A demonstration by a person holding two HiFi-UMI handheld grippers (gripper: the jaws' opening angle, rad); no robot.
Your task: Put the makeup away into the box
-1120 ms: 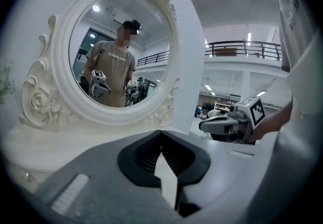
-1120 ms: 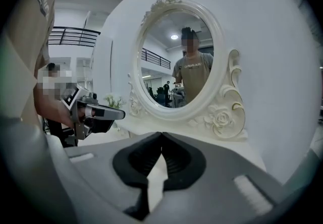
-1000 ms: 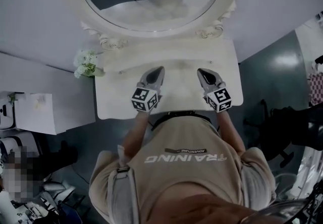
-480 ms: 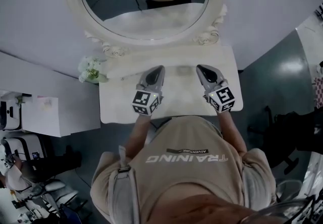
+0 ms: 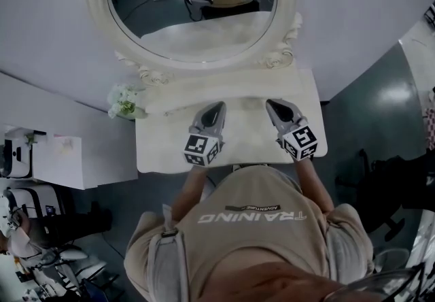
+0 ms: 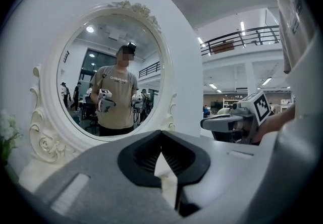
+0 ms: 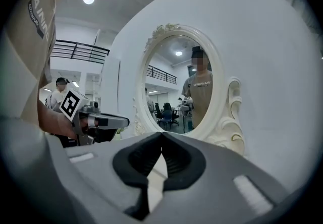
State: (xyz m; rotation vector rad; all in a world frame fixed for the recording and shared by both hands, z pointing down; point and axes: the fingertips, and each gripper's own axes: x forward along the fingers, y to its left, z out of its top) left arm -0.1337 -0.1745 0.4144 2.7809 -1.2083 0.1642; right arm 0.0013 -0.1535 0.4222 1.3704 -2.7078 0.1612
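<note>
No makeup and no box show in any view. My left gripper hovers over the left middle of the white vanity table, pointing at the oval mirror. Its jaws meet at the tip with nothing between them. My right gripper hovers over the right part of the table, also aimed at the mirror, shut and empty. Each gripper sees the other from the side: the right gripper and the left gripper. Both grippers are reflected in the mirror.
The mirror's ornate white frame stands at the back of the table against a pale wall. A small bunch of white flowers sits at the table's back left corner. A white cabinet stands to the left, and dark floor lies to the right.
Both grippers have risen a little above the tabletop and stay side by side, still shut. The head view has shifted, so the table and mirror sit slightly lower in the picture.
</note>
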